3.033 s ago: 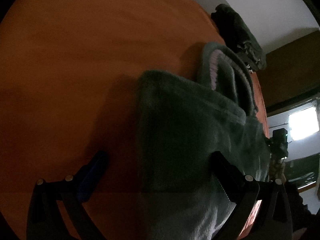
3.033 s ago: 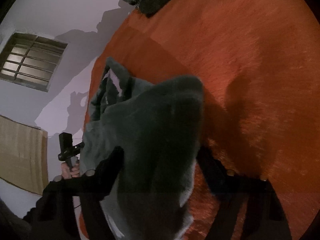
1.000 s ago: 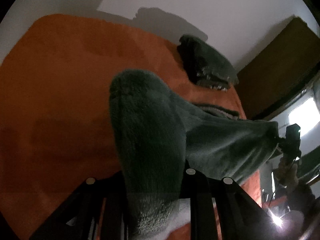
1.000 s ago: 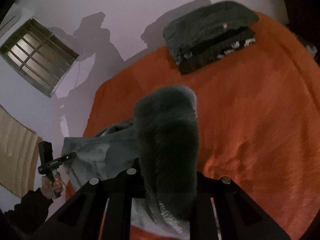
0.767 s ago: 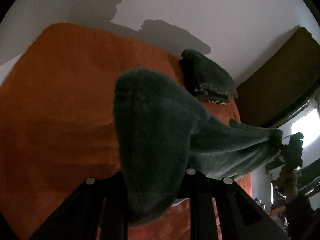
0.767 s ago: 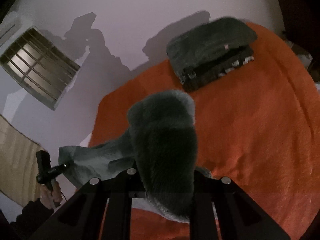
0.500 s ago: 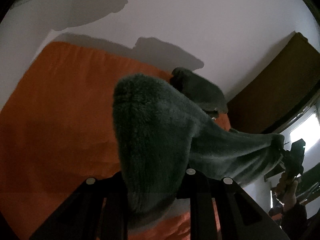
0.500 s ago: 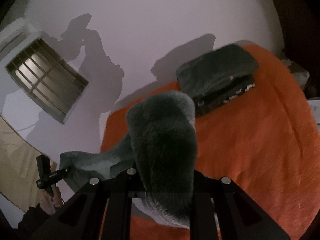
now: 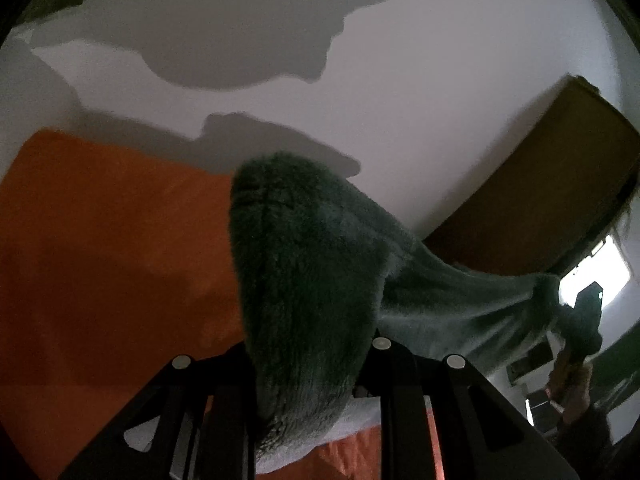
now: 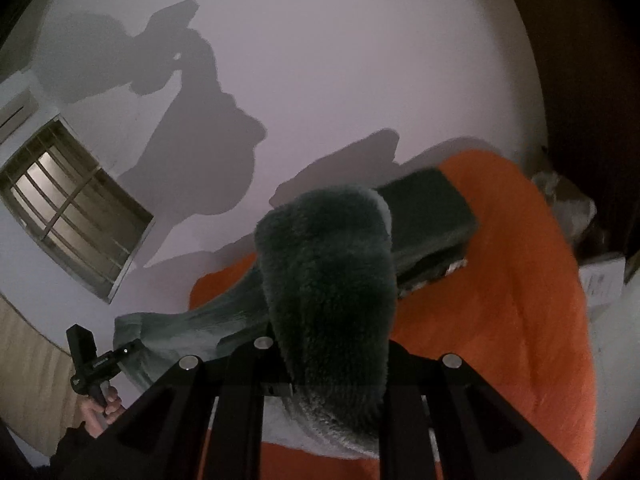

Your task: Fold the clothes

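Note:
A dark green fleece garment (image 9: 308, 280) hangs stretched in the air between my two grippers, above the orange bed cover (image 9: 100, 260). My left gripper (image 9: 312, 364) is shut on one bunched end, which hides its fingertips. My right gripper (image 10: 328, 360) is shut on the other end of the garment (image 10: 328, 280). In the left wrist view the right gripper (image 9: 580, 320) shows at the far right, in a hand. The right wrist view has the left gripper (image 10: 132, 348) at the lower left, also in a hand, with cloth pinched in it.
A folded stack of dark clothes (image 10: 432, 220) lies at the far side of the orange bed cover (image 10: 500, 300) against the white wall. A barred window (image 10: 68, 208) is on the left, a brown door (image 9: 540, 200) on the right. White boxes (image 10: 600, 280) stand beside the bed.
Both grippers have risen with the garment, lifting it clear of the bed. Both views now show more wall and less orange cover; the folded stack looks farther off.

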